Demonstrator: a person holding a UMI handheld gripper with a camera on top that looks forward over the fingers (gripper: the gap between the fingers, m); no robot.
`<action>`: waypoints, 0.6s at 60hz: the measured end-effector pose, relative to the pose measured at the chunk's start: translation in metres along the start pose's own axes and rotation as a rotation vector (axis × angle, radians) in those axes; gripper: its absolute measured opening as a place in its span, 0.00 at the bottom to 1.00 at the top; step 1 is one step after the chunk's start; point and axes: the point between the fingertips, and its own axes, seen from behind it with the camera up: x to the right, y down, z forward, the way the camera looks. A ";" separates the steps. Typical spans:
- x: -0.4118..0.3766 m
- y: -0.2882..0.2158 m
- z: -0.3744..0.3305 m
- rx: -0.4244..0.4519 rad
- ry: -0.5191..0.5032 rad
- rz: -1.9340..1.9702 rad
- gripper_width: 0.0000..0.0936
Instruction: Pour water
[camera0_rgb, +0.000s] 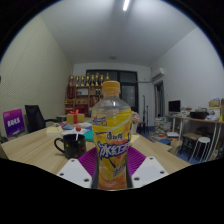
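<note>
Between the claw's (112, 172) 2 pads, a bottle (113, 135) sits clamped upright above the bench (35, 150), likely so it can tip toward the mug (71, 145).

An office or laboratory workroom. A long pale wooden surface (40, 148) runs through the middle of the room, with a black office chair (36, 118) drawn up at its far side. Against the back wall stands an open shelving unit (84, 97) stocked with rows of small items, too small to identify. A wall-mounted air-conditioning unit (158, 74) sits high beside a dark glazed door or window (130, 92). To one side, a white desk (196, 124) carries a computer monitor (174, 105), with a white stool (205, 146) in front. A strip light (125, 5) is fixed to the plain white ceiling. A purple sign (14, 122) stands by the cream wall.
</note>
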 end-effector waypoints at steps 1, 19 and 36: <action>0.000 -0.001 -0.001 0.003 -0.002 -0.005 0.42; 0.027 -0.060 0.044 0.054 0.071 -0.740 0.35; -0.004 -0.113 0.118 0.169 0.144 -1.948 0.35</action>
